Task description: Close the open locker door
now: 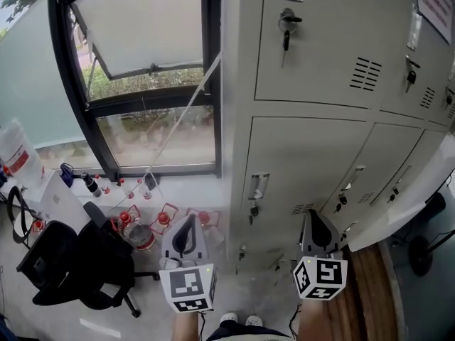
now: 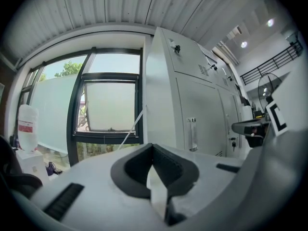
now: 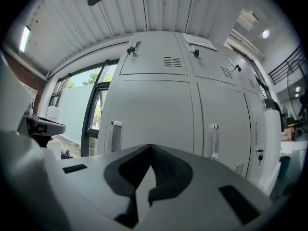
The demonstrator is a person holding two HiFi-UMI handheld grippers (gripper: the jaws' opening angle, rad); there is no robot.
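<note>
Facing grey lockers (image 1: 306, 148) beside window (image 1: 149, 119). Open locker door (image 1: 416, 194) swung out far right, well apart from left claw (image 1: 189, 220) and right claw (image 1: 313, 217), both pinched together, empty. Could slip off door edge, or bounce it back open under hard shove.

Two tongs are in the head view, the left tongs (image 1: 187, 222) at six o'clock and the right tongs (image 1: 315, 222) toward five o'clock, with two shoes (image 1: 227, 319) below them. On the lockers six shut doors can be counted, three upper doors (image 3: 153, 53) and three lower doors (image 3: 149, 114), plus one open locker door (image 1: 398, 204) at four o'clock. There is one black office chair (image 1: 78, 258) at eight o'clock, at least four red-capped bottles (image 1: 163, 219) at seven o'clock, one big water jug (image 1: 14, 155) at nine o'clock, one fan (image 2: 269, 86) and two round ceiling lights (image 2: 244, 44)
</note>
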